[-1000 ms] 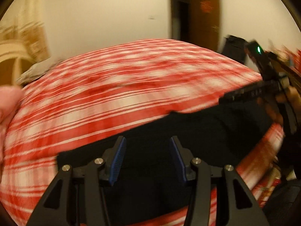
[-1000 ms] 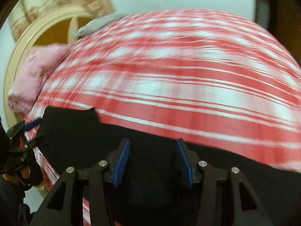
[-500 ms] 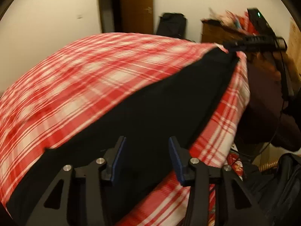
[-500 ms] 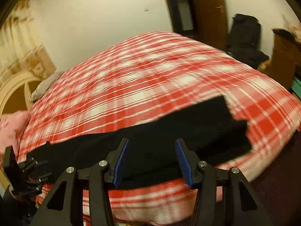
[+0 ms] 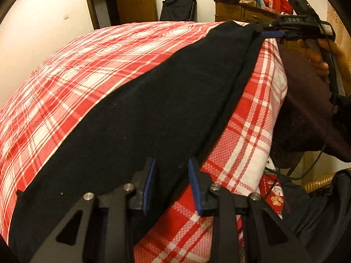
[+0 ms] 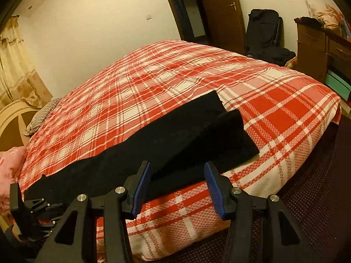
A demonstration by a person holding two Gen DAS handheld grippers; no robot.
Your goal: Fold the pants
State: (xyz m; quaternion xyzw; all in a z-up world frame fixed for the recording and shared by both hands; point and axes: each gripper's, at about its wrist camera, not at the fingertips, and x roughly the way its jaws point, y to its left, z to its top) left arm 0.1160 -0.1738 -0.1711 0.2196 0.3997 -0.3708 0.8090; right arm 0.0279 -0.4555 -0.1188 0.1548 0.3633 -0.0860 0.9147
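While the black pants lie stretched along the near edge of the plaid bed, both grippers, left and right, hover over them, spread apart, grasping nothing

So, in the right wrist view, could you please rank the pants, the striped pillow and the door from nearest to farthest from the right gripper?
1. Pants, just ahead of the right gripper.
2. Striped pillow, far left.
3. Door, back wall, right of centre.
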